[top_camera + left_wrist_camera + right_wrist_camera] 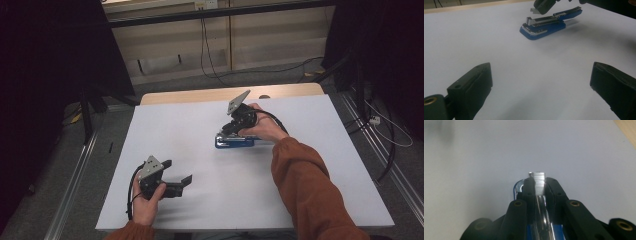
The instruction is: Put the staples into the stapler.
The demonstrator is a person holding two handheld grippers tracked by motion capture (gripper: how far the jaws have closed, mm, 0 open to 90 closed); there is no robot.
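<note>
We find a blue stapler (235, 141) lying on the white worktop (200, 125), right of centre and toward the far half of the surface. Its base rests flat on the worktop. From the left gripper view the stapler (544, 26) shows a chrome front edge on the base and a metal magazine raised above it at a shallow angle, with the blue top part sloping up toward the rear.

The right gripper (231, 127) stands directly over the stapler, held in a hand (265, 127) that comes from an orange sleeve (310, 190). In the right gripper view the right gripper (539, 185) has its jaws drawn close together on the narrow metal magazine (539, 183), one pad on each side of it and both in contact. The ribbed end of that metal part stands just beyond the jaw tips. We judge this gripper clamped on the stapler.

The left gripper (176, 172) sits near the front left of the worktop, well apart from the stapler, held in the other hand (146, 202). Its jaws stand wide apart with nothing between them; the left gripper view confirms bare worktop between the two black jaws and the stapler farther off, beyond them. A grey three-cornered plate (151, 166) tops this gripper.
</note>
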